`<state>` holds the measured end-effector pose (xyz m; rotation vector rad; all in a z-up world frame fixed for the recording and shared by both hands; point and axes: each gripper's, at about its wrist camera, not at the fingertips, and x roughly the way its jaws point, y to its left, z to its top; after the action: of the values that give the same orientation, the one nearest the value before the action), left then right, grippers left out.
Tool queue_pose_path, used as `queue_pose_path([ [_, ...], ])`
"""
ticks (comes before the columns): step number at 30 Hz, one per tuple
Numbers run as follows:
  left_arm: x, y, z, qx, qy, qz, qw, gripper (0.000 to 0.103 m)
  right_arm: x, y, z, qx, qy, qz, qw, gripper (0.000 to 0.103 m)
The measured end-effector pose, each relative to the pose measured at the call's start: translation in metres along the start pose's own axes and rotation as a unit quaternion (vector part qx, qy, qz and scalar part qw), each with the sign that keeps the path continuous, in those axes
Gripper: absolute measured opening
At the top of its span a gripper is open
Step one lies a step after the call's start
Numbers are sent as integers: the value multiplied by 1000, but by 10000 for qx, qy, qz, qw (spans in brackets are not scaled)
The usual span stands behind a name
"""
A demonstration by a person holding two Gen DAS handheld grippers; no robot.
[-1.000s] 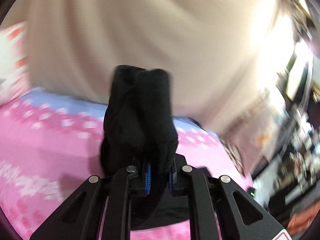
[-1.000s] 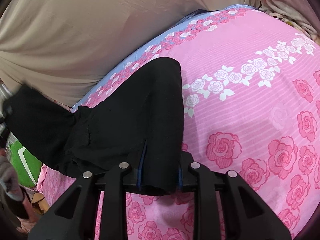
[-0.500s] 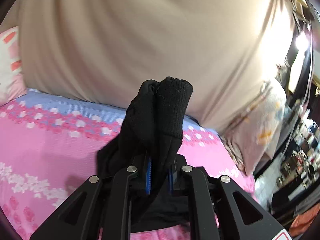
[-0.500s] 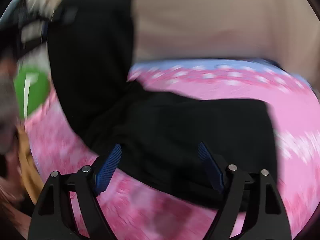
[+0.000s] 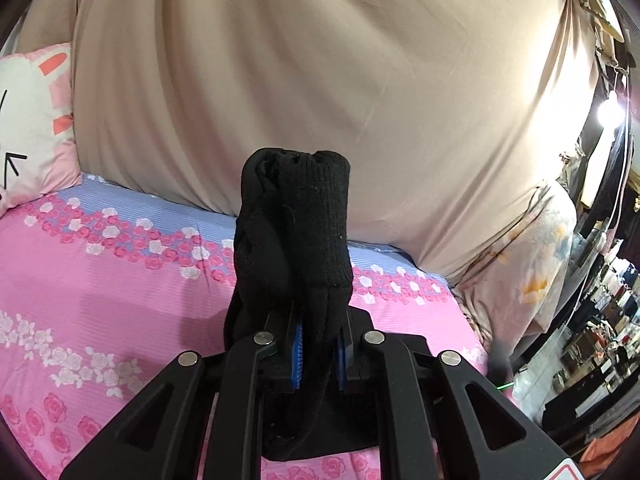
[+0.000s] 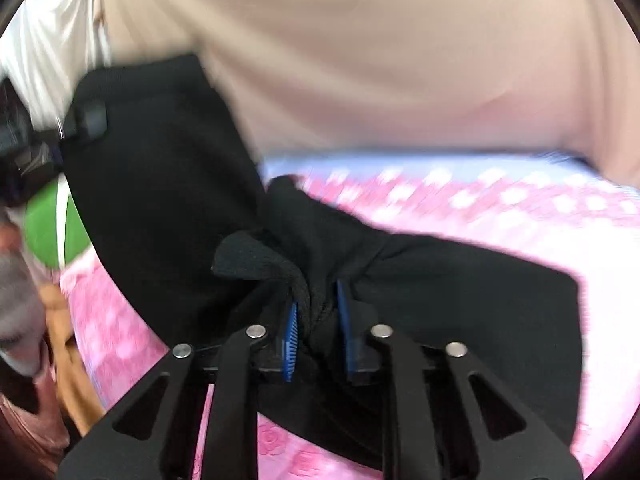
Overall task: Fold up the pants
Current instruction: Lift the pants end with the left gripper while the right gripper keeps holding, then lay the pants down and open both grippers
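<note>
The black pants (image 6: 460, 292) lie partly on the pink rose-print bed (image 6: 520, 208). My right gripper (image 6: 316, 320) is shut on a bunched fold of the pants near their middle. One part of the pants rises to the upper left (image 6: 160, 152), where my left gripper (image 6: 80, 120) holds it up. In the left wrist view my left gripper (image 5: 318, 352) is shut on a ribbed end of the pants (image 5: 296, 232), which stands up above the fingers. The rest of the pants hangs below the left gripper, hidden.
A beige sheet (image 5: 320, 80) hangs behind the bed. A white and pink rabbit pillow (image 5: 28, 128) sits at the bed's far left. A floral pillow (image 5: 528, 256) and cluttered shelves (image 5: 600, 320) are at the right. A green object (image 6: 48, 232) is beyond the bed's left edge.
My right gripper let go of the pants edge, opened wide, then shut on a bunch near the middle. My left gripper kept its hold and rose, lifting its end higher.
</note>
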<state>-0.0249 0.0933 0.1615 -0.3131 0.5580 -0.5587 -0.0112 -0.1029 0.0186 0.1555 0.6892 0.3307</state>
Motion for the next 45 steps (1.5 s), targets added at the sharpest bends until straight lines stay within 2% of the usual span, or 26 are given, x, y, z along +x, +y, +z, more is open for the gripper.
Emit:
queue_pose_path([
  [1,0,-4,-1,45,22,-14,10000,9,26,1,-6,21,384,-149,9991,23],
  [2,0,-8,-1,84,34,-11,10000,9,35,-4,-14,208,510,-89,9984,24],
  [4,-1,-18,-1,219,79,-18,9997,9,16,-19,-17,658,231,346,9970,30],
  [5,-1,-24,-1,306,97,-17,9995,9,0,-31,-18,907,49,443,9949,38],
  [8,7,-51,-2,664,199,-179,9974,9,-59,-73,-29,1555,-690,290,9850,61],
  [12,38,-93,-17,888,561,-759,9916,10,-107,-118,-53,2120,-1079,-173,9711,62],
  [14,63,-111,-35,897,918,-1051,9861,21,-113,-134,-66,2412,-1156,-156,9634,64],
  [15,75,-116,-44,906,1127,-1182,9824,42,-118,-139,-77,2546,-1159,-148,9600,64],
  [16,94,-120,-61,848,1450,-1401,9758,58,-118,-144,-85,2680,-1142,-187,9564,64],
  [19,116,-108,-94,475,1794,-1539,9705,57,-121,-156,-91,2870,-1058,-172,9519,66],
  [21,110,-94,-101,276,1886,-1684,9671,57,-140,-159,-102,2818,-1113,-5,9530,68],
  [24,80,-72,-98,318,1572,-1291,9786,67,-142,-168,-103,2733,-1141,341,9545,82],
  [26,55,-50,-92,315,1252,-813,9883,70,-127,-174,-98,2622,-958,445,9592,86],
  [27,49,-42,-91,268,1184,-726,9899,71,-116,-172,-92,2563,-825,481,9619,88],
  [30,22,-7,-86,81,905,-243,9956,72,-79,-165,-79,2490,-343,320,9674,89],
  [31,13,6,-87,48,776,72,9969,72,-68,-160,-78,2469,-217,259,9685,89],
  [32,9,12,-87,16,735,210,9971,72,-60,-155,-77,2430,-206,136,9697,90],
  [33,4,23,-89,-39,705,370,9968,72,-58,-148,-76,2306,-251,-12,9727,79],
  [34,4,28,-90,-71,704,445,9965,72,-58,-141,-72,2153,-241,97,9762,62],
  [35,2,34,-92,-103,711,527,9960,72,-62,-136,-68,2180,-257,323,9751,26],
  [36,2,39,-93,-127,727,605,9954,72,-68,-133,-58,2135,-367,242,9760,21],
  [37,4,43,-93,-177,753,647,9949,72,-83,-126,-48,1964,-579,160,9787,20],
  [40,4,47,-91,-268,764,533,9953,72,-136,-116,-20,1737,-1265,248,9763,18],
  [42,2,45,-91,-226,747,433,9960,72,-165,-114,-17,1554,-1597,-59,9749,18],
  [44,6,37,-94,-191,751,313,9965,75,-170,-127,-31,1638,-1541,-319,9739,19],
  [45,9,36,-96,-184,777,251,9965,76,-162,-139,-44,1792,-1335,-404,9739,20],
])
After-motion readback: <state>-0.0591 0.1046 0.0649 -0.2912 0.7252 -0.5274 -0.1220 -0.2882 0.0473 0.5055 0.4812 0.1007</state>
